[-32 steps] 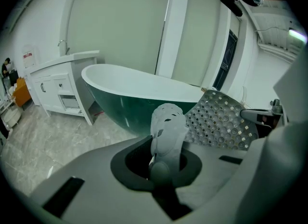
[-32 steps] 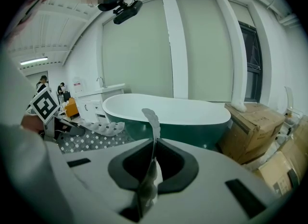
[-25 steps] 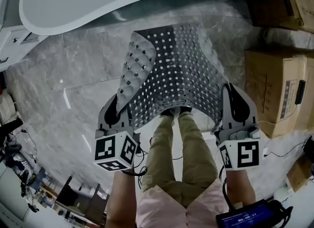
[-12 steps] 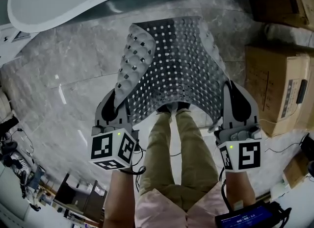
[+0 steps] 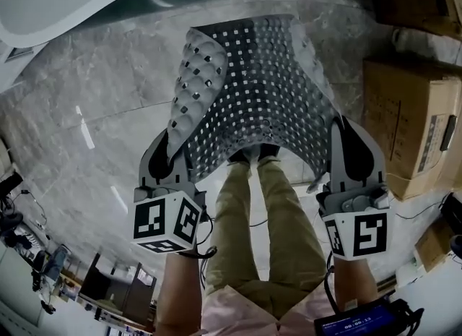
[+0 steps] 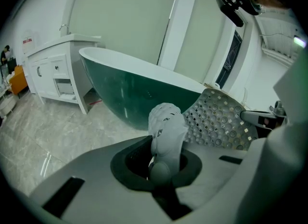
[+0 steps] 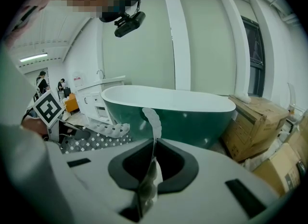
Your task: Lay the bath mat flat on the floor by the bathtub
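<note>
In the head view, we held the bath mat (image 5: 253,89) stretched between the two grippers, above the marble floor (image 5: 94,132) and in front of our legs. The left gripper (image 5: 170,152) gripped the mat's near left corner and the right gripper (image 5: 347,147) its near right corner. The mat's left edge was folded over onto itself, and its far edge lay toward the bathtub (image 5: 65,2), which ran along the floor's far edge. Cardboard boxes (image 5: 408,118) stood at the floor's right edge.

In the left gripper view, the jaws were clamped on a bunched fold of the mat, and the perforated sheet spread off to the right. A white cabinet (image 6: 55,71) stood left of the tub.

In the right gripper view, the jaws pinched a thin edge of the mat, which rose upright before the tub.
</note>
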`<state>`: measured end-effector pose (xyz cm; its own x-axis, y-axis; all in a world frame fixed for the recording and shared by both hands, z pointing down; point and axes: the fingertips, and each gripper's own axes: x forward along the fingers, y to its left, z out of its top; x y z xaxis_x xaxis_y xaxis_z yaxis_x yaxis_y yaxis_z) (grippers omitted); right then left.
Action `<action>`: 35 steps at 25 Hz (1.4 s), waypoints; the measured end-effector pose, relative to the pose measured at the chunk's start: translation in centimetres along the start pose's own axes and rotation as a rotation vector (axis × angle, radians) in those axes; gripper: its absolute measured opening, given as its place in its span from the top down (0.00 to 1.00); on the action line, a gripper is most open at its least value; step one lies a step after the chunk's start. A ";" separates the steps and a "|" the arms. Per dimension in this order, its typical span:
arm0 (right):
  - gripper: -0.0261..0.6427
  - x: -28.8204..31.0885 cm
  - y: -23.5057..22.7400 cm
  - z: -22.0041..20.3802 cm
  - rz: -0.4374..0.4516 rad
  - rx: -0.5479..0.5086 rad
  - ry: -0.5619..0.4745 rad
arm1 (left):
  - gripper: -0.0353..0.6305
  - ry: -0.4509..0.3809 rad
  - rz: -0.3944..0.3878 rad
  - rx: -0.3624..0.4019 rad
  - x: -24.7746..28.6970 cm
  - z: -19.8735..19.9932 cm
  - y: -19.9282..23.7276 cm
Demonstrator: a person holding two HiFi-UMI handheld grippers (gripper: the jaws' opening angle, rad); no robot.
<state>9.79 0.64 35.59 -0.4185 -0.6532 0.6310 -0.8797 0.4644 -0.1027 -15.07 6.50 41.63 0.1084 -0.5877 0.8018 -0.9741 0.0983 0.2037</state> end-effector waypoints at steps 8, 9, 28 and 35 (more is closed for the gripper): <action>0.92 -0.7 0.5 1.9 -0.006 -0.022 -0.011 | 0.89 -0.013 -0.027 -0.020 -1.3 1.3 -0.5; 0.92 -0.8 0.6 1.9 -0.009 -0.022 -0.013 | 0.89 -0.013 -0.031 -0.021 -1.3 1.3 -0.5; 0.92 -2.4 1.1 1.0 -0.016 0.005 -0.028 | 0.89 0.001 -0.049 0.008 -1.5 1.4 -0.7; 0.92 -1.8 0.8 1.1 -0.007 -0.008 -0.028 | 0.89 0.006 -0.046 0.010 -1.1 1.0 -0.4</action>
<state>9.59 1.55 33.50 -0.4186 -0.6731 0.6097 -0.8807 0.4646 -0.0918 -15.06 6.29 40.07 0.1539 -0.5866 0.7951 -0.9701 0.0631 0.2343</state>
